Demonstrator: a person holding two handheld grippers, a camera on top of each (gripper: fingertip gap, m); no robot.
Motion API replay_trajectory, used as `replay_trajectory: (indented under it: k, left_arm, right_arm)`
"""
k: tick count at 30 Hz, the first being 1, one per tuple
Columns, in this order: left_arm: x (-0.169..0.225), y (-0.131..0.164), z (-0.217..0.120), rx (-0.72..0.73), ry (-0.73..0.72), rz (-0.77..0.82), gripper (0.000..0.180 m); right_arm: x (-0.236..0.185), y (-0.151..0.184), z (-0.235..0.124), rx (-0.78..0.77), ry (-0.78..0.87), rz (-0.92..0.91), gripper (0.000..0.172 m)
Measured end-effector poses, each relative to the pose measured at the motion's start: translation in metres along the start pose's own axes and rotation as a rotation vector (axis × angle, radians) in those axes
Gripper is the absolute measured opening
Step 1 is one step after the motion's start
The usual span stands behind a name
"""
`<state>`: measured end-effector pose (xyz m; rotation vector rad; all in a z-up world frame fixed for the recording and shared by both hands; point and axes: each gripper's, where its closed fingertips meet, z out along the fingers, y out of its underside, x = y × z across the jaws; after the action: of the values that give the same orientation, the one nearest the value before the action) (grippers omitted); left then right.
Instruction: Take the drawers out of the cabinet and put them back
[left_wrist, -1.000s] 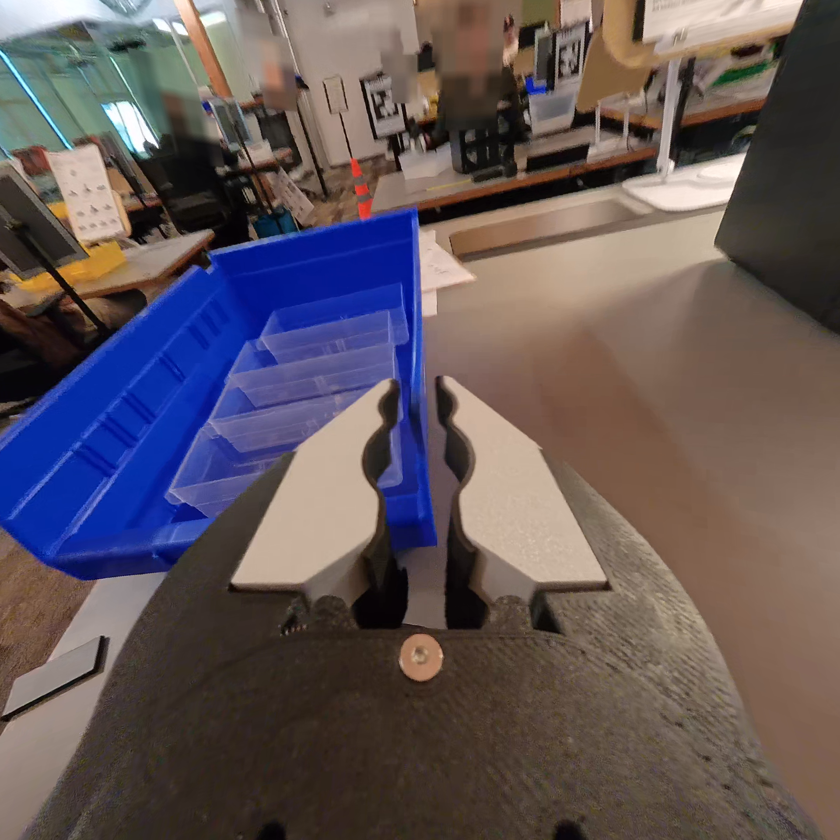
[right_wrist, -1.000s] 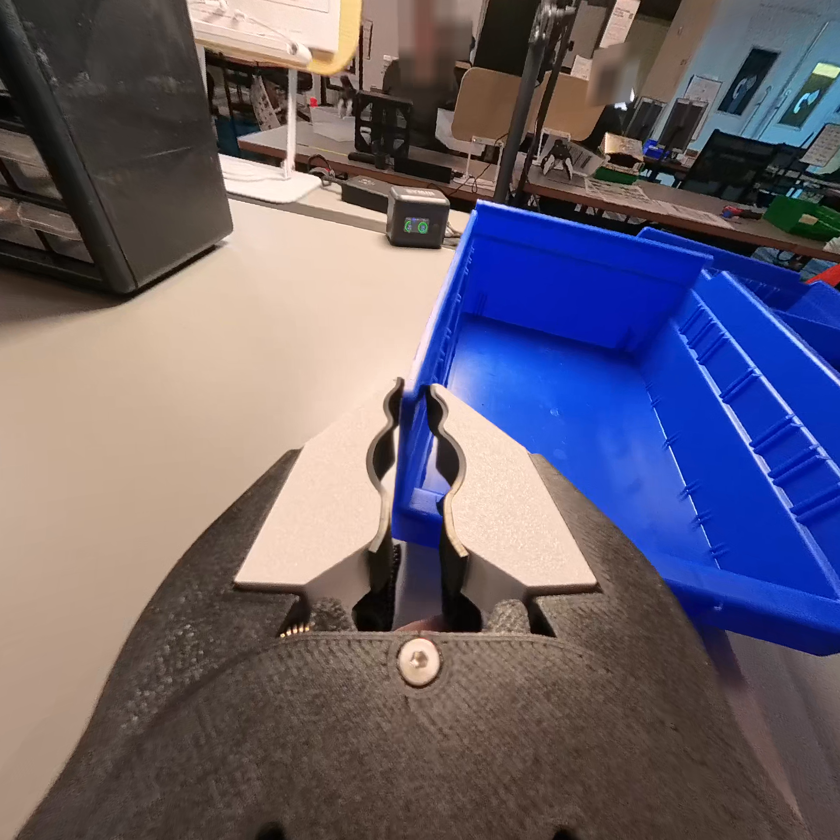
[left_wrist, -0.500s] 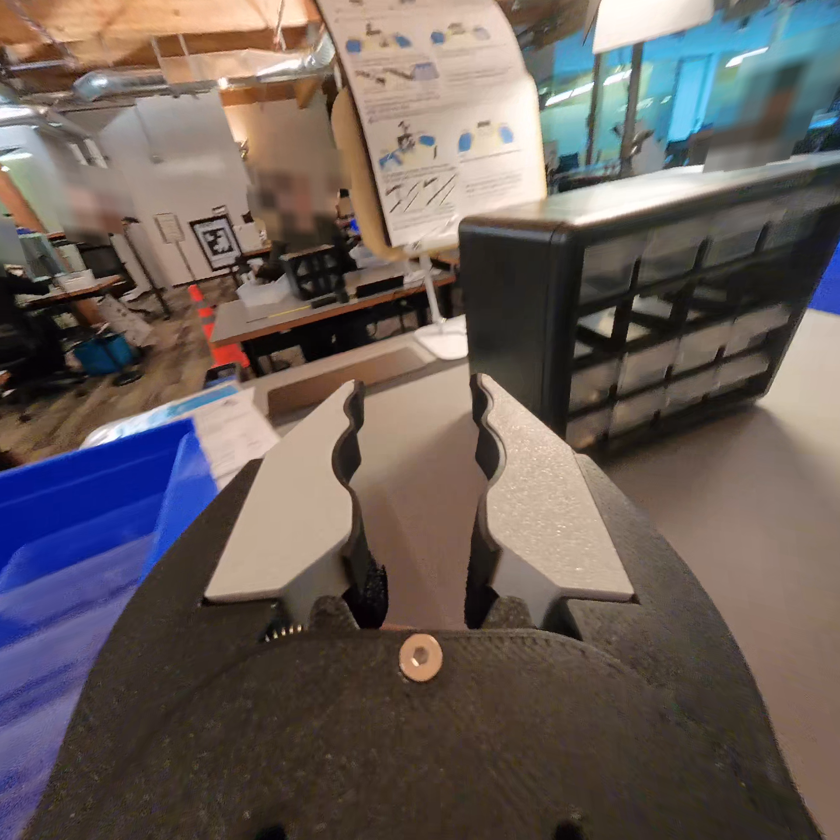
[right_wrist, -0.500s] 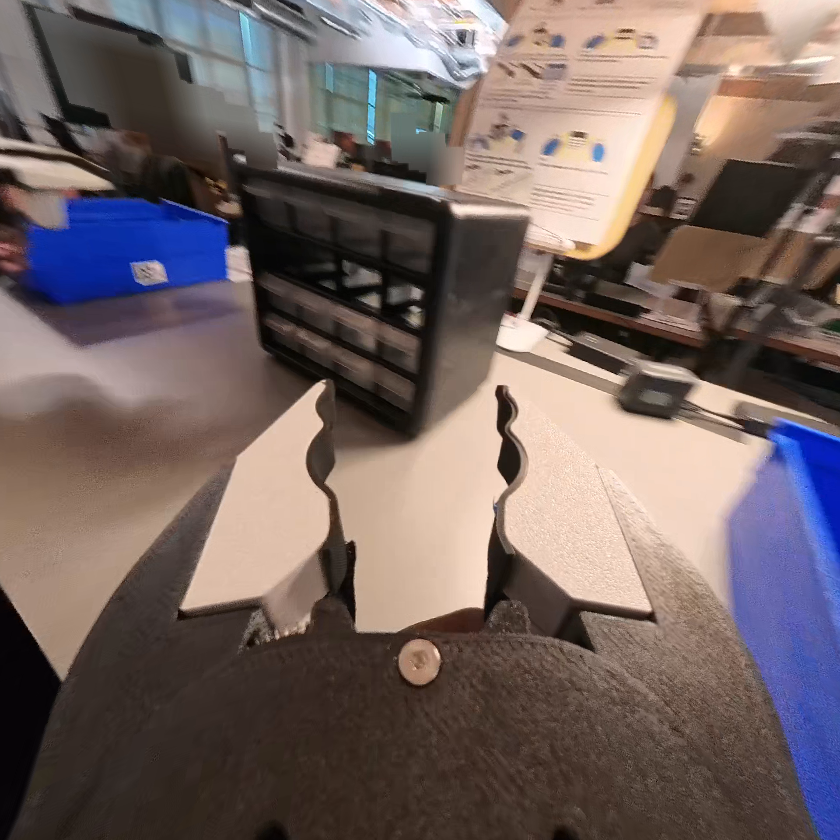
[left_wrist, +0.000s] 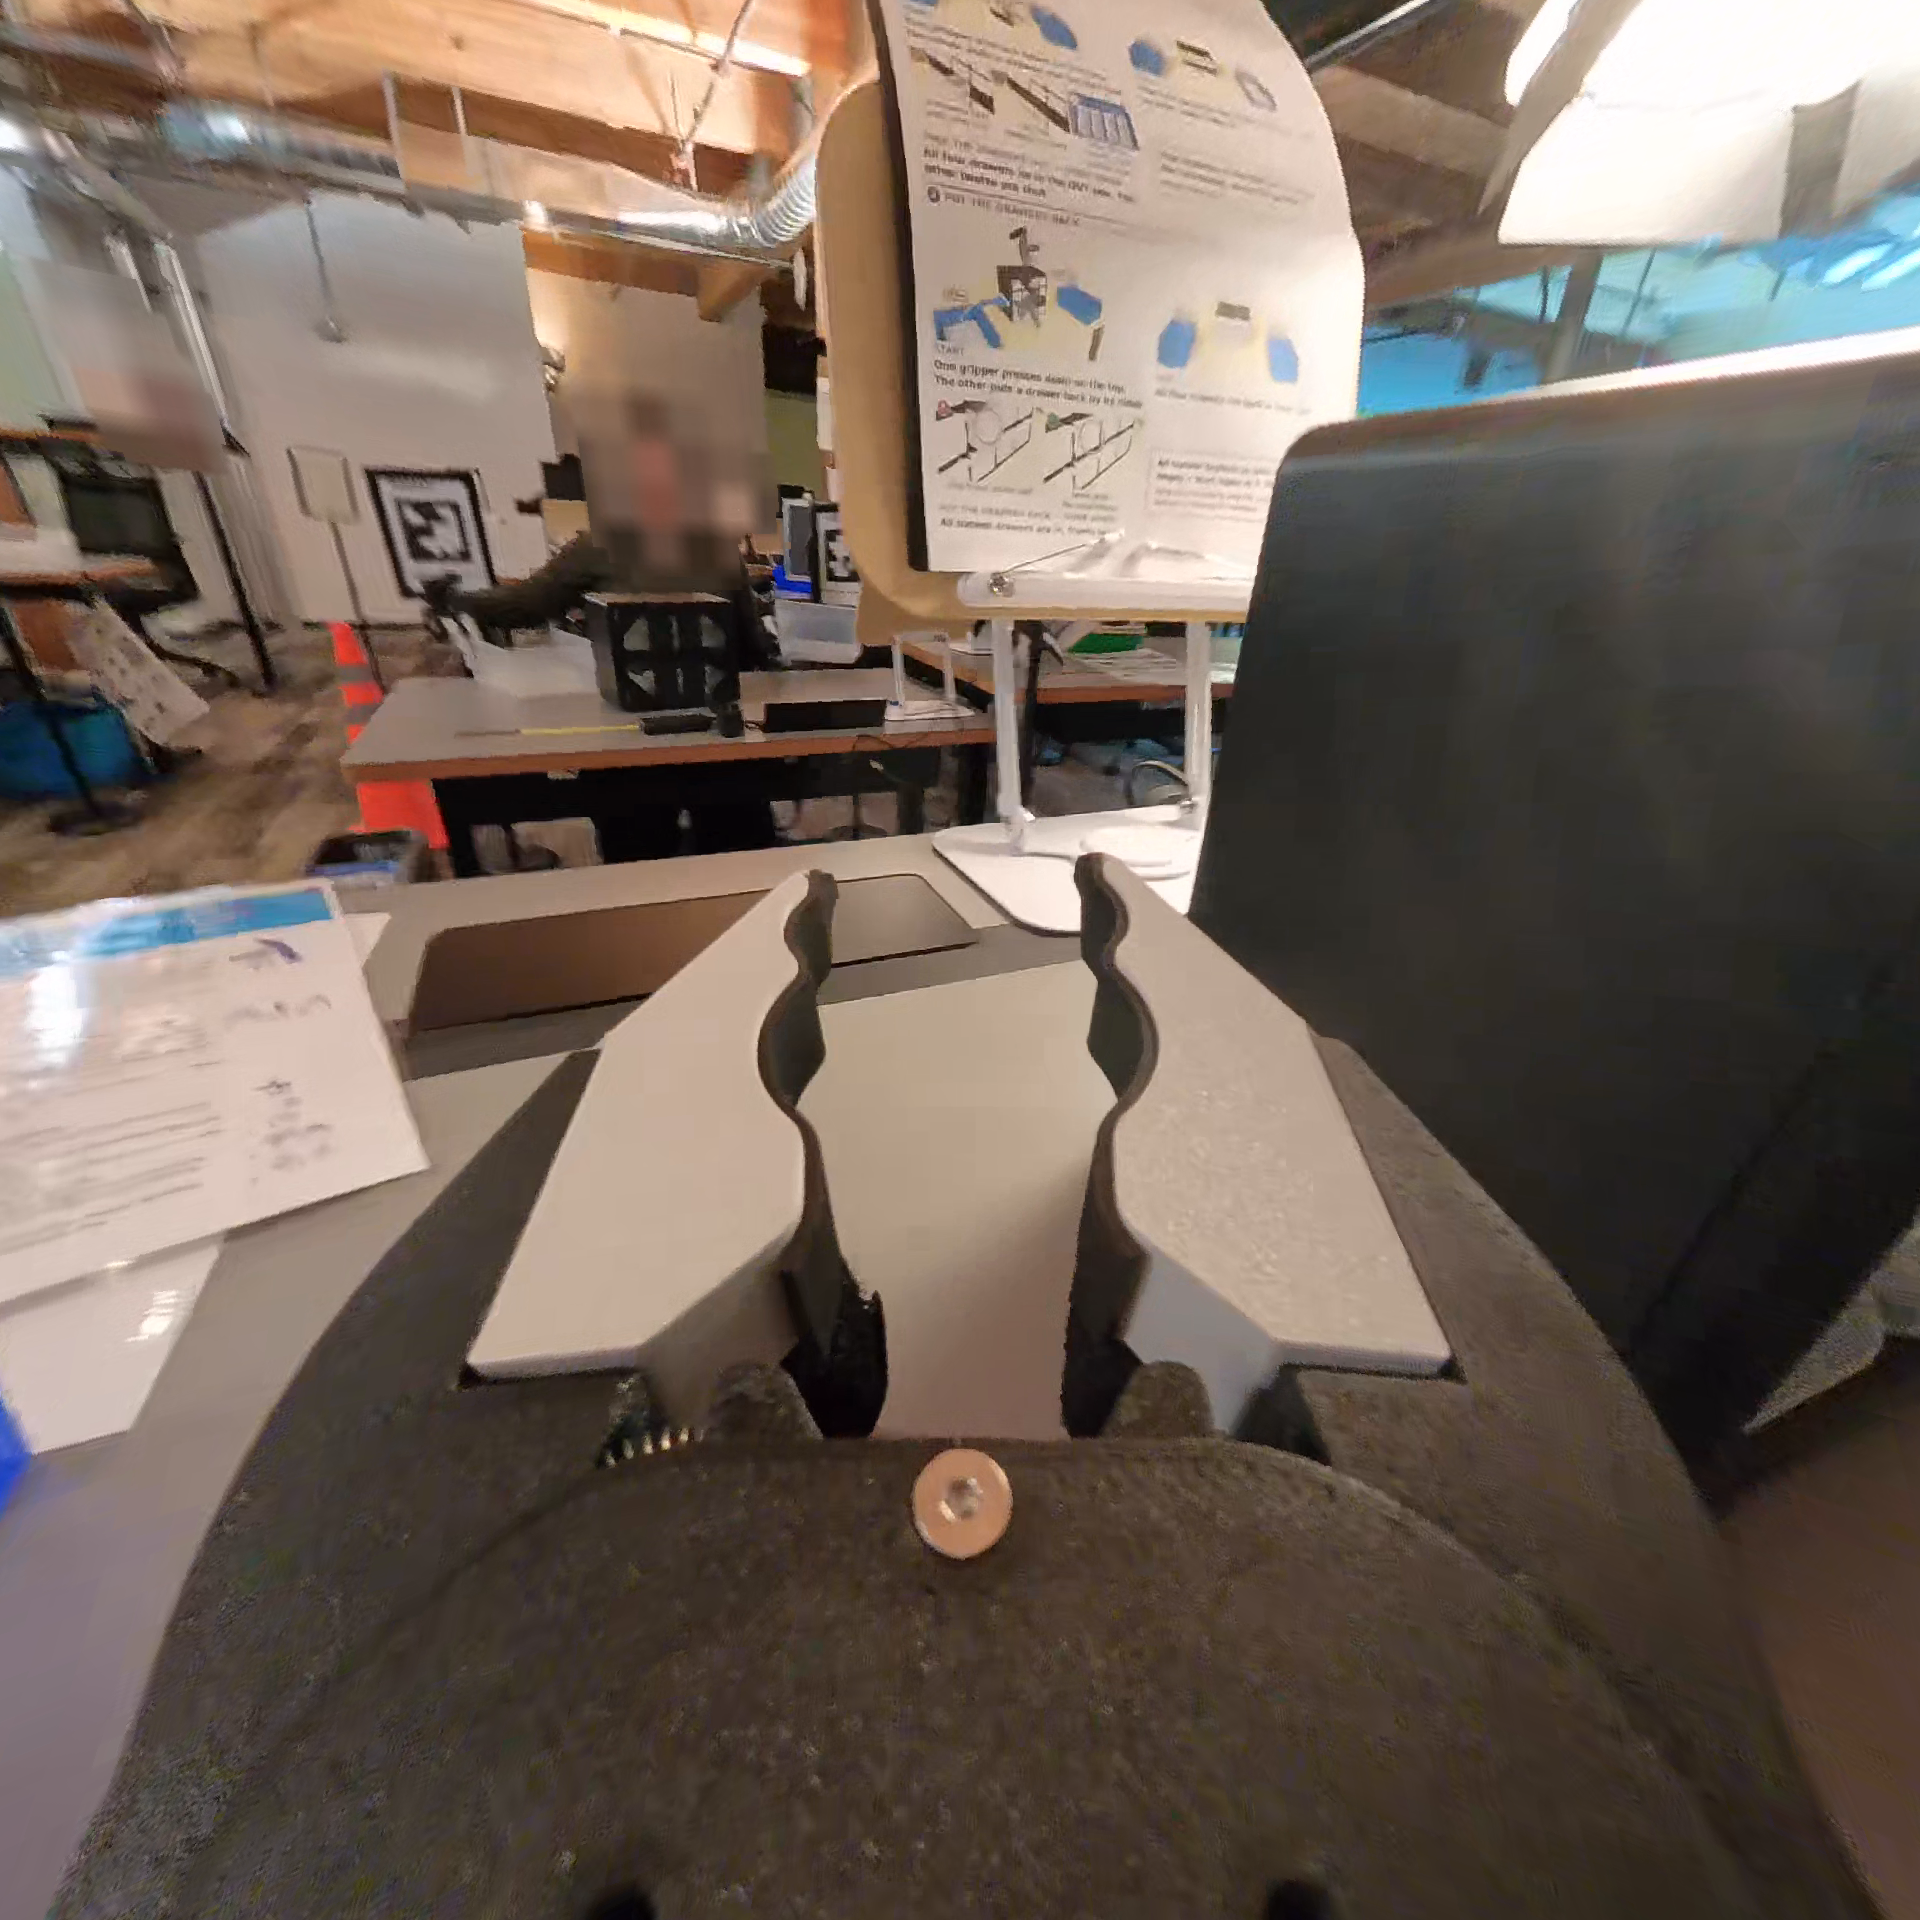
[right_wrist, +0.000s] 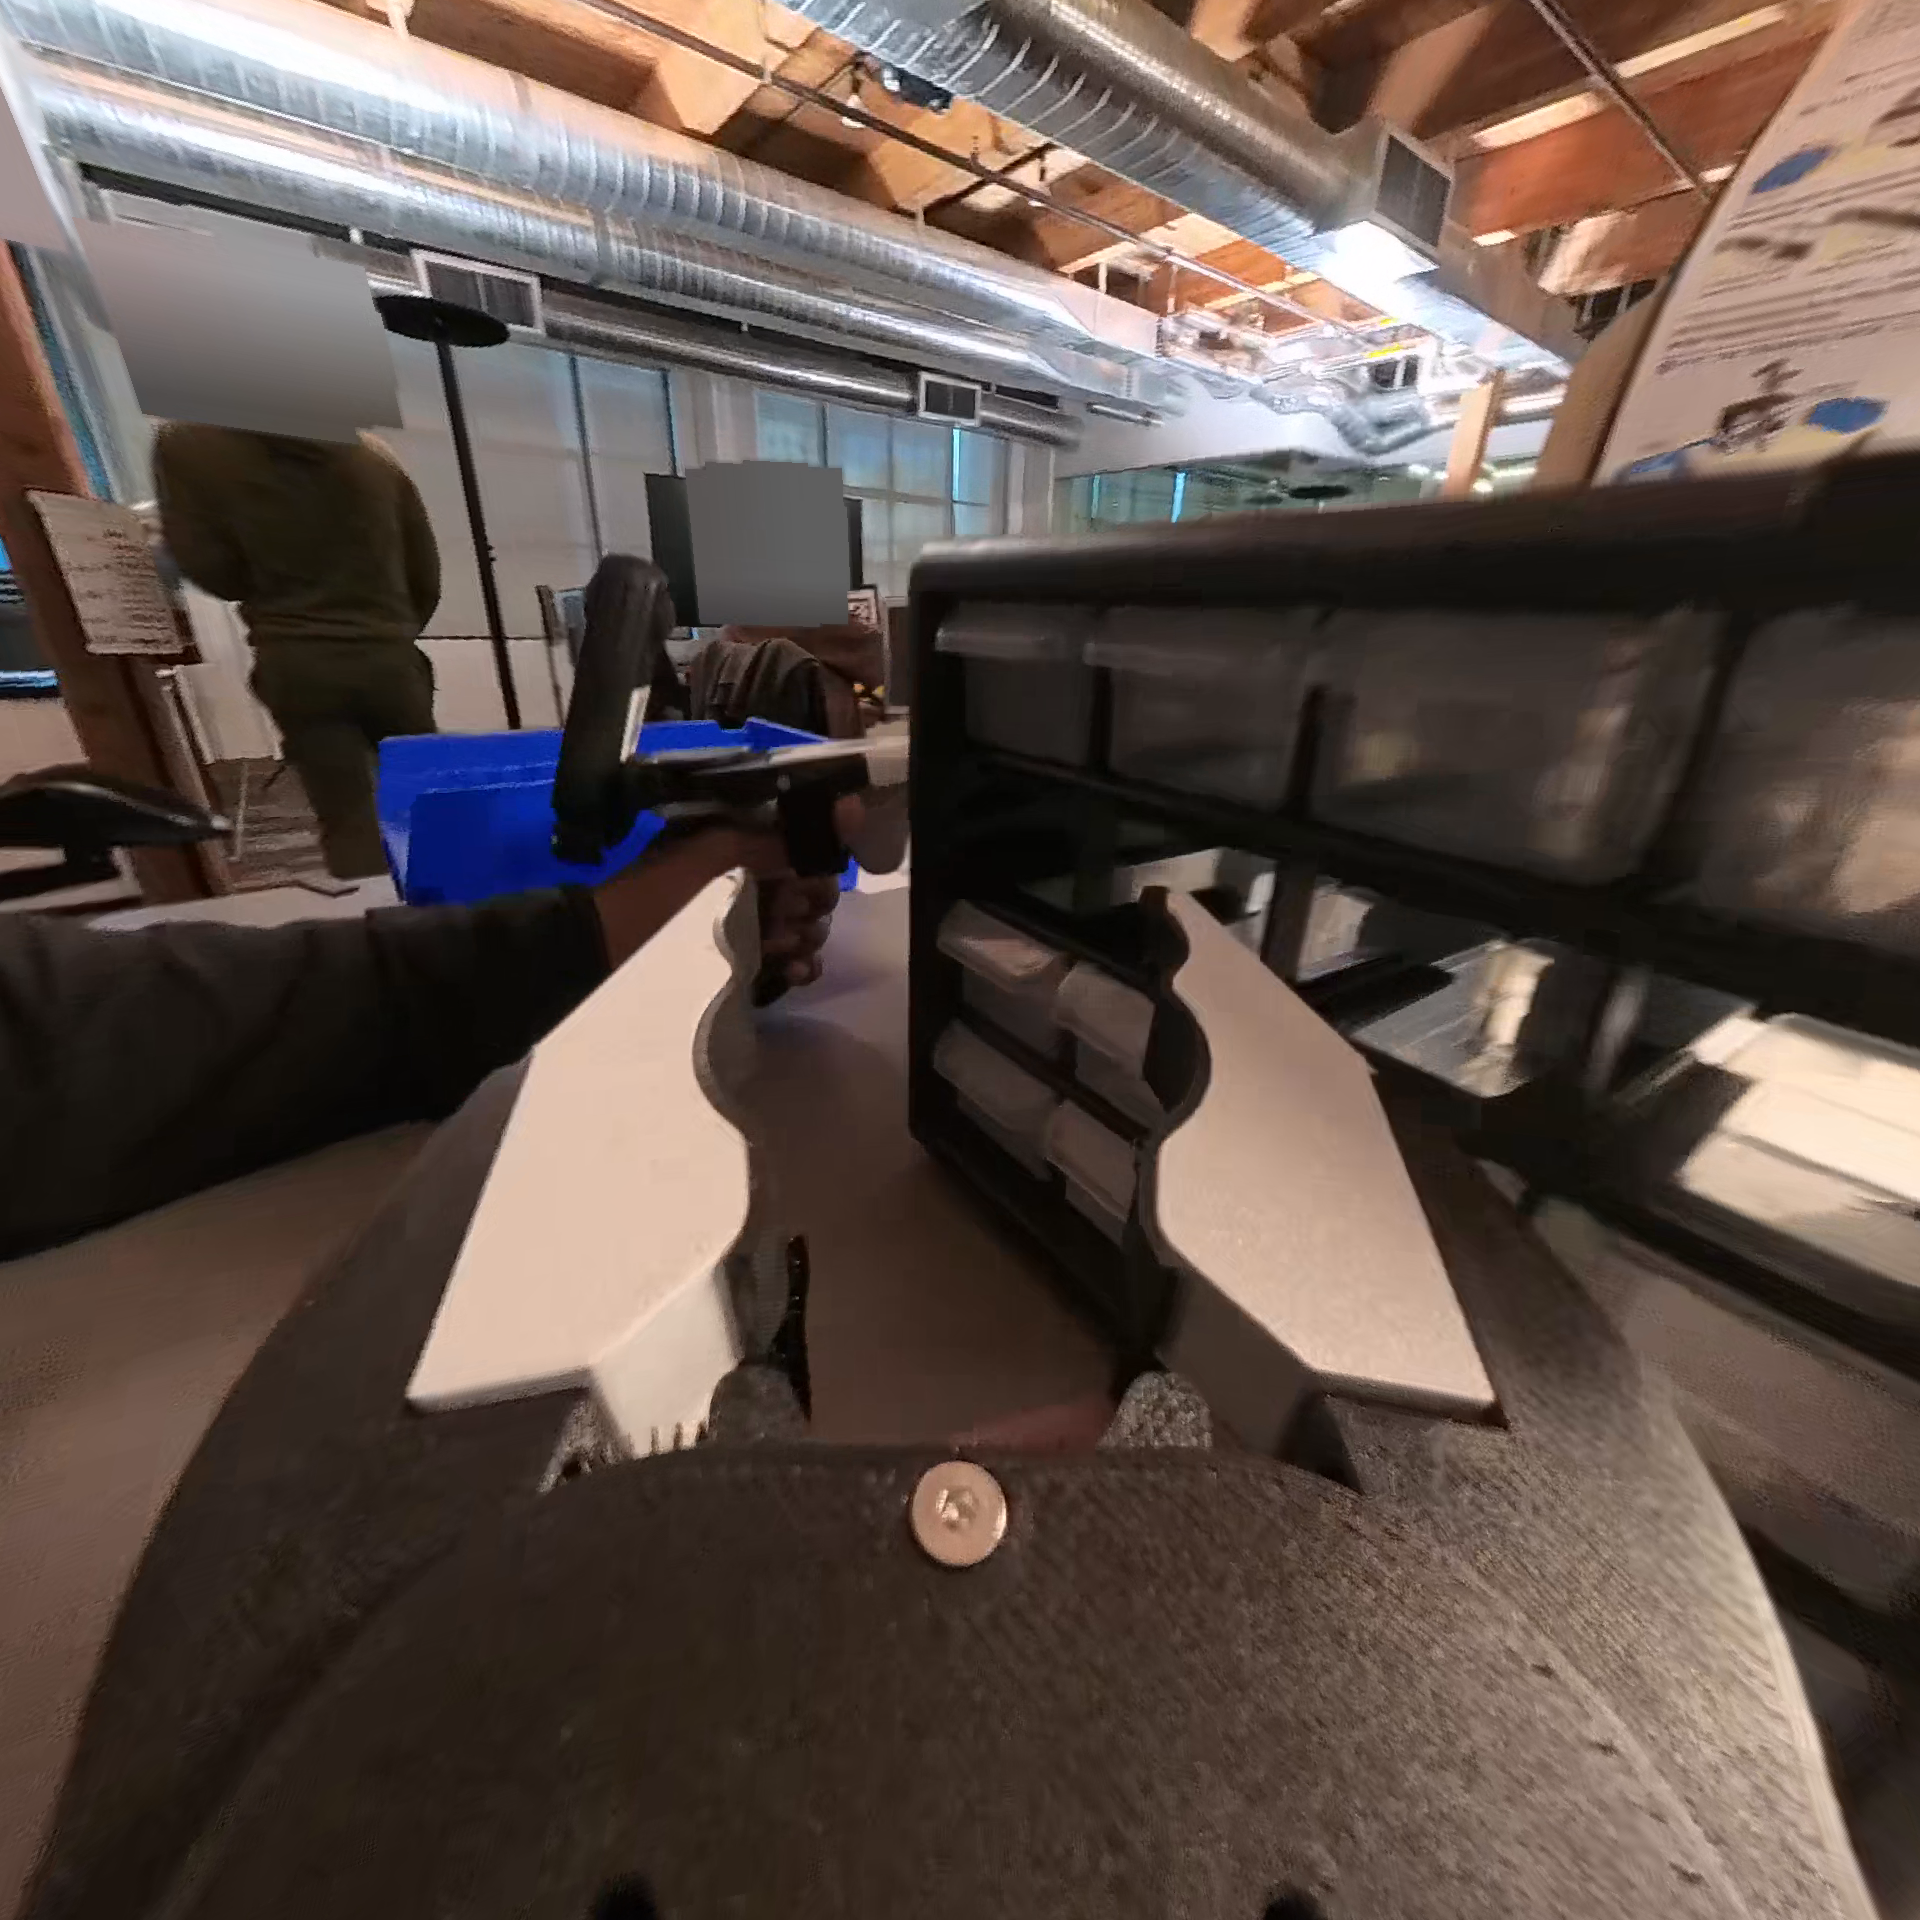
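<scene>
The black cabinet (right_wrist: 1455, 561) stands on the table, close in front of my right gripper (right_wrist: 943, 920). Clear drawers (right_wrist: 1195, 707) fill its top row and lower rows, and some slots (right_wrist: 1039, 831) in the second row look empty. My right gripper is open and empty, its right finger (right_wrist: 1247, 1091) in front of the cabinet's lower left drawers. My left gripper (left_wrist: 956, 894) is open and empty over the bare table, with the cabinet's black side (left_wrist: 1558, 779) just to its right. The right wrist view shows it (right_wrist: 727, 769) held in a hand beside the cabinet's left wall.
A blue bin (right_wrist: 478, 821) stands behind the left gripper. Papers (left_wrist: 166, 1070) lie at the left on the table. A white stand base (left_wrist: 1060, 873) with an instruction sheet (left_wrist: 1122, 291) stands behind the cabinet. People stand in the background.
Both grippers have swung away from the blue bins towards the cabinet. Both jaws, nearly shut at the bins a second ago, have opened and are empty.
</scene>
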<state>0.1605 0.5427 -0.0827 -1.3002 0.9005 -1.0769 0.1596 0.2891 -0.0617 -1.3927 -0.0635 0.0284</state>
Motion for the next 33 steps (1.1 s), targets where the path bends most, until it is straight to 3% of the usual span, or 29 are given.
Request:
replay_trajectory:
  k: [6,12,21,33]
  left_arm:
    - [0.003,0.001,-0.019,0.061,-0.019,0.065,0.047]
    - [0.015,-0.002,-0.024,0.088,-0.001,0.119,0.047]
    - [0.023,0.001,-0.025,0.062,0.091,0.032,0.047]
    - [0.033,0.009,-0.019,0.010,0.112,0.084,0.047]
  right_arm:
    - [-0.016,0.012,-0.010,0.012,-0.069,-0.133,0.068]
    - [-0.003,0.017,-0.012,-0.016,-0.073,-0.006,0.068]
    - [0.011,0.008,-0.024,0.027,-0.065,0.115,0.060]
    - [0.015,0.016,-0.020,-0.014,-0.053,0.098,0.058]
